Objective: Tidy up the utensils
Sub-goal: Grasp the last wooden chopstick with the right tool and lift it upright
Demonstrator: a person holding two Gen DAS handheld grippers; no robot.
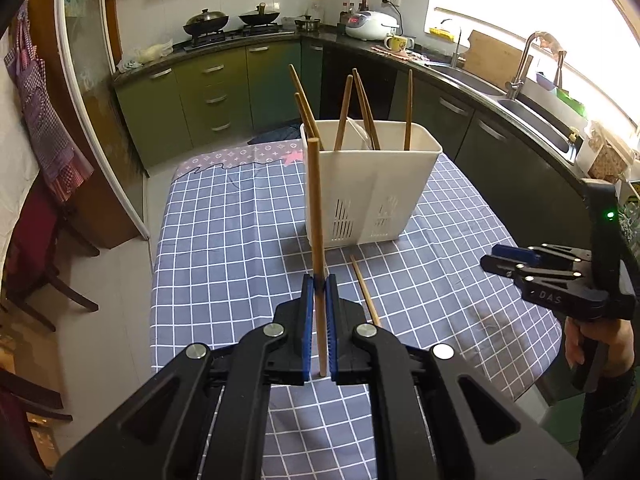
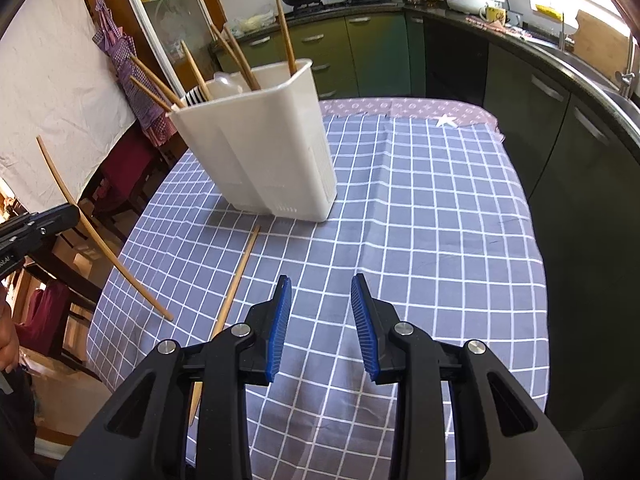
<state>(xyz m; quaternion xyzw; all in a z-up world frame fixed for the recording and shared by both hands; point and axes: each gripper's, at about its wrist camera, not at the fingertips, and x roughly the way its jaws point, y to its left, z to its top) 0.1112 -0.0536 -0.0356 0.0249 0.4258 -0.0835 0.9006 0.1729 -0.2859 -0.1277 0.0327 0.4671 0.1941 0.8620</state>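
The tabletop (image 2: 420,208) carries a grey checked cloth. A white utensil holder (image 1: 372,184) stands at 12 o'clock from the left gripper (image 1: 319,292) and contains several chopsticks. The left gripper's fingers are clamped on one upright chopstick (image 1: 314,200). The right gripper (image 2: 320,292) holds nothing, fingers spread apart; its body reads "DAS". A loose chopstick (image 2: 240,276) lies at its 10 o'clock.
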